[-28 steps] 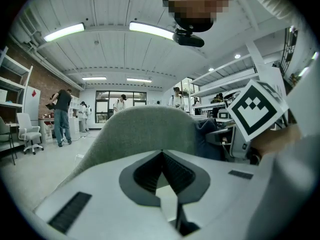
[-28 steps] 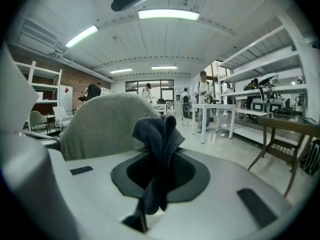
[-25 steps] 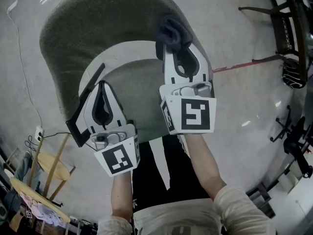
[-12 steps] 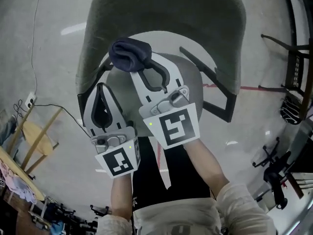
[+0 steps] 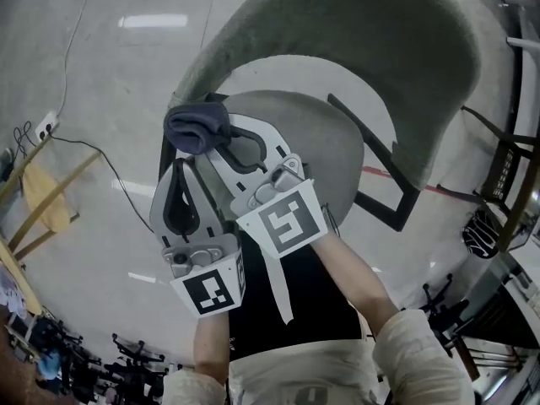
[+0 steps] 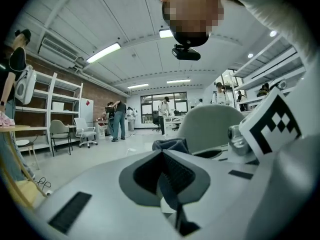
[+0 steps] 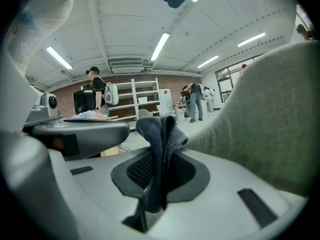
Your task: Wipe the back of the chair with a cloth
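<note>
Cloth (image 5: 196,127) clamped in right gripper (image 5: 213,142) jaws by chair back (image 5: 354,40), left gripper (image 5: 179,167) closed, empty.

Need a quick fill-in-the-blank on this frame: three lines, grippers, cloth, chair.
1. The right gripper is shut on a dark ___.
2. The left gripper, jaws together, holds ___.
3. The cloth is held up close to the backrest of a grey-green ___.
Missing words: cloth; nothing; chair.
</note>
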The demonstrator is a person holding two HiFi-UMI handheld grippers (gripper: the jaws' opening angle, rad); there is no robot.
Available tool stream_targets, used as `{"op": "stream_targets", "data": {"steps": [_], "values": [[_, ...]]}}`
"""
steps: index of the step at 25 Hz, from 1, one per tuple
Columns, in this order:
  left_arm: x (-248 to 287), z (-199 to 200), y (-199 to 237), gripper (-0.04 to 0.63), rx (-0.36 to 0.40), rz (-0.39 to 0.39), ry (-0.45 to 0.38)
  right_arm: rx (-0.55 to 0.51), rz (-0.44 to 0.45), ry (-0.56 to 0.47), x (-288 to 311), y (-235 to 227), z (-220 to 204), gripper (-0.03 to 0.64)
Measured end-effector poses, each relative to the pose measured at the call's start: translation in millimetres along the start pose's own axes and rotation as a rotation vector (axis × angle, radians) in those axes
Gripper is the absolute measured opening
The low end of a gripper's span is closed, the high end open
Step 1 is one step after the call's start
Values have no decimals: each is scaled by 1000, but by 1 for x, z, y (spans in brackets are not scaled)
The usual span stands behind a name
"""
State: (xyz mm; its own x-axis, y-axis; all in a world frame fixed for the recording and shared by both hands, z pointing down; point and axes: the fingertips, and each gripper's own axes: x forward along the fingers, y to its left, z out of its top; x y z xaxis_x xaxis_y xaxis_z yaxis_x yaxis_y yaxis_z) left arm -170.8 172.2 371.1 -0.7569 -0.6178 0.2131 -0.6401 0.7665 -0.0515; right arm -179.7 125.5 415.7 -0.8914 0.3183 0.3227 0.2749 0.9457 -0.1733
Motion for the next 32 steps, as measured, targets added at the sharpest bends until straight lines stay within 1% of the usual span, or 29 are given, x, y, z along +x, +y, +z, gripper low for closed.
{"op": "stream_targets", "data": {"steps": [4,8,14,17,21,23,27,32], "values": [[-1,-2,5,14,-18,28,2,-5,30,11,14,8,-4,60],[4,-2,5,14,-29,38,-8,7,13,7,23,-2,-6,60],[13,4,2,14,-27,23,-22,-22,-19,2,27,-16,-2,60],[18,3,-3,14,-28,7,-20,-13,-82,-17,25,-35,-1,60],[25,1,-11,14,-28,-21,-18,-29,-141,-5,22,-58,-4,60],[29,1,-14,14,-29,-34,-18,-26,-185,-3,20,-70,-5,60],[39,0,-25,14,-32,-70,-9,54,-322,-45,9,-110,-8,60],[53,6,-40,14,-12,-137,-21,71,-415,-52,-4,-139,-8,61]]}}
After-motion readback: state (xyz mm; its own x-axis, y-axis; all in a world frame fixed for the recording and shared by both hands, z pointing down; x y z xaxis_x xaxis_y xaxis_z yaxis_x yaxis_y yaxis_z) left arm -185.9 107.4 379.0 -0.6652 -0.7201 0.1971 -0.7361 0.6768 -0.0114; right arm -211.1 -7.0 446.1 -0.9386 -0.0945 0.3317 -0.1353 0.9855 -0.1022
